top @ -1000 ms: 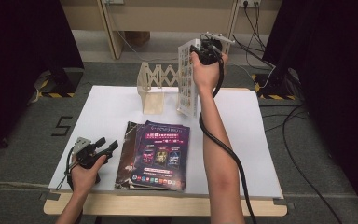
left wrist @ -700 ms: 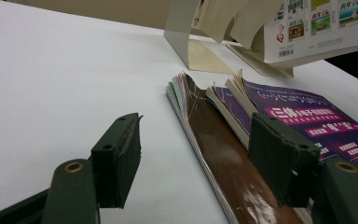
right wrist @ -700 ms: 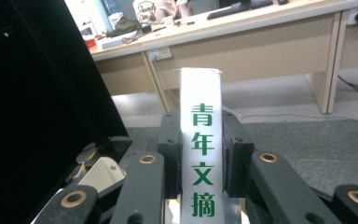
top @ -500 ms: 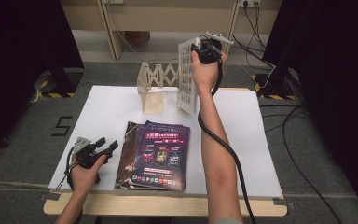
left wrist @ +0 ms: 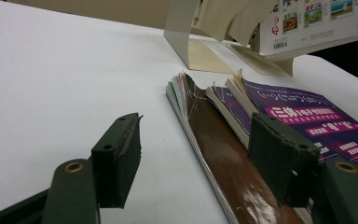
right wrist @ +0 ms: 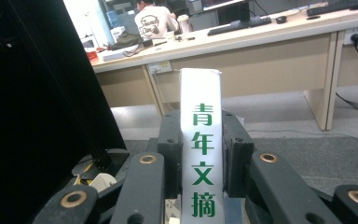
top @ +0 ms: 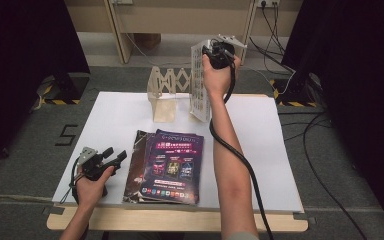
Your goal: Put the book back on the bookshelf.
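My right gripper (top: 219,50) is raised high over the table's far edge, shut on the spine of a white magazine (top: 199,85) that hangs upright beside a folding wooden book rack (top: 164,95). In the right gripper view the jaws clamp the white spine (right wrist: 200,93), which carries green characters. My left gripper (top: 116,153) rests open on the white table (top: 260,150), just left of a stack of magazines (top: 172,165). In the left gripper view a brown cover (left wrist: 223,158) and a purple cover (left wrist: 307,121) lie beyond the open jaws.
The rack's base (left wrist: 205,53) stands at the table's far middle. Black curtains (top: 25,60) flank both sides. Cables (top: 325,150) run on the floor at the right. A desk (right wrist: 270,42) with a seated person is far behind.
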{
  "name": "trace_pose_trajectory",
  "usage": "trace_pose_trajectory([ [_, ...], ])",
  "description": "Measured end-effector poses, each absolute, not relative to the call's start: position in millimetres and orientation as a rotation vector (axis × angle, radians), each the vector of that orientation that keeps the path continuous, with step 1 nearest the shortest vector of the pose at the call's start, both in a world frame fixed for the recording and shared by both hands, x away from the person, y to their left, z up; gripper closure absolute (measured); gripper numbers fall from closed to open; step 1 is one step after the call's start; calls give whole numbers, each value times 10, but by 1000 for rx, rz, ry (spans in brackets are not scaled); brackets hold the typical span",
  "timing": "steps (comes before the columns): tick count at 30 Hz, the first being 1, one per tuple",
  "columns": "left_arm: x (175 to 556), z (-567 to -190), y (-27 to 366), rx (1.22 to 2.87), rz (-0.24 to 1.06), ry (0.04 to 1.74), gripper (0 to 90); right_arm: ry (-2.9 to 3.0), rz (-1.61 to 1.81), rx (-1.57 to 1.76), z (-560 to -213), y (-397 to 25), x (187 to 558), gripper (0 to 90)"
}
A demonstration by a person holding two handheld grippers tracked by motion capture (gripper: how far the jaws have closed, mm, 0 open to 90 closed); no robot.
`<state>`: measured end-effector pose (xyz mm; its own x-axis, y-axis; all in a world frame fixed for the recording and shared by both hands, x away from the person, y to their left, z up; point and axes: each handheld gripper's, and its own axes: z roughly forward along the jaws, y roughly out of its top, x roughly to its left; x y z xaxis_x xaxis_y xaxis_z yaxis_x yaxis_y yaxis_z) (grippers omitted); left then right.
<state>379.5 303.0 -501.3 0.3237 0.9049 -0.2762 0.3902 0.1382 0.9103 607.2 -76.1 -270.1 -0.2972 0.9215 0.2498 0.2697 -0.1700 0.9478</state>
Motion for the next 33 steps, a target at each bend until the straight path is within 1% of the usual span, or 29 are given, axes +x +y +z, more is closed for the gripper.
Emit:
trace_pose_trajectory([
  [9, 3789, -5011, 3029, 1455, 573, 1258, 340, 1530, 1499, 1371, -2789, -711, 6041, 743],
  [22, 3793, -5012, 3025, 1455, 573, 1258, 341, 1519, 1488, 1362, -2845, -756, 6014, 741],
  [30, 3789, -5011, 3028, 1455, 575, 1258, 341, 1544, 1448, 1334, -2880, -751, 5934, 740],
  [33, 3789, -5011, 3025, 1457, 577, 1256, 341, 1548, 1443, 1314, -2941, -745, 5879, 740],
])
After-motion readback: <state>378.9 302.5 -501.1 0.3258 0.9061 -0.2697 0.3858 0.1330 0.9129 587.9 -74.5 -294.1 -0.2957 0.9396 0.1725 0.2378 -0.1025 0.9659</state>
